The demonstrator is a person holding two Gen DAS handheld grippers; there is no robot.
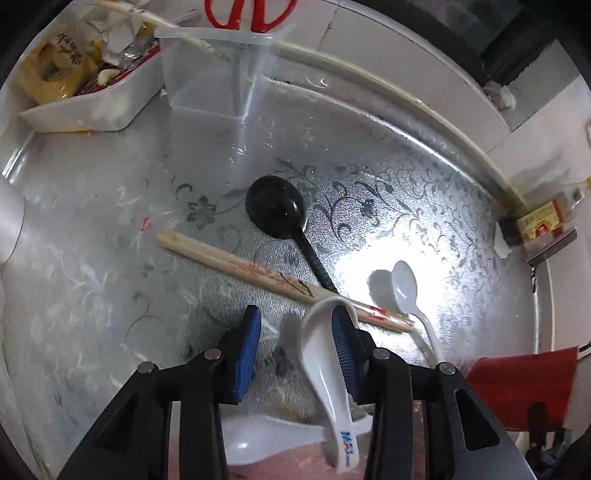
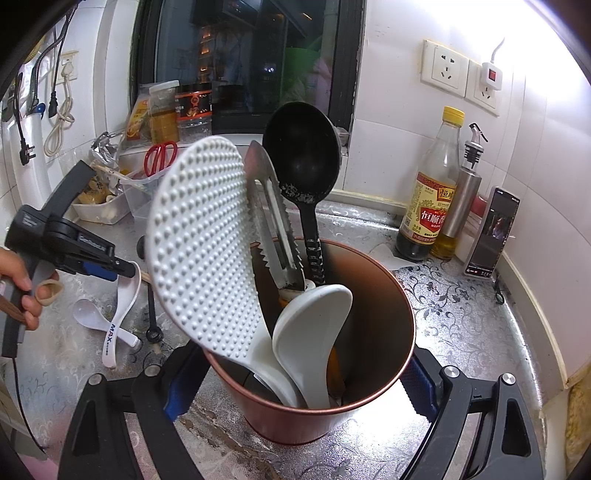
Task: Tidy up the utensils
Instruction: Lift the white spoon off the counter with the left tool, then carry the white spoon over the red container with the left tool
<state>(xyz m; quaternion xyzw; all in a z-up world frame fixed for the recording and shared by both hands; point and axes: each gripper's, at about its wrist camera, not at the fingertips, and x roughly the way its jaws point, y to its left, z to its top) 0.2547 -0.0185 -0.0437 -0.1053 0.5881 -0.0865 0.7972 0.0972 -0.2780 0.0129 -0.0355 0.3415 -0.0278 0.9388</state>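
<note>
My left gripper [image 1: 295, 350] points down at the counter, jaws apart. A white ceramic spoon [image 1: 325, 373] marked MAX leans against the right blue pad [image 1: 345, 354]; the left pad stands clear of it. Its handle rests across a second white spoon [image 1: 258, 435]. Ahead lie a black spoon [image 1: 277, 210], a pair of chopsticks [image 1: 258, 267] and a small white plastic spoon [image 1: 404, 288]. My right gripper [image 2: 295, 387] is shut on a copper utensil holder [image 2: 369, 369] holding a white rice paddle [image 2: 199, 236], a black ladle [image 2: 301, 147], a serrated tool and a white spoon.
A clear plastic box [image 1: 210, 74] with red scissors [image 1: 243, 13] and a white tray [image 1: 92, 107] of packets stand at the counter's back. Beside the holder are a vinegar bottle [image 2: 430, 206], an oil bottle and a phone [image 2: 491, 232]. A person's hand [image 2: 22, 284] holds the left gripper.
</note>
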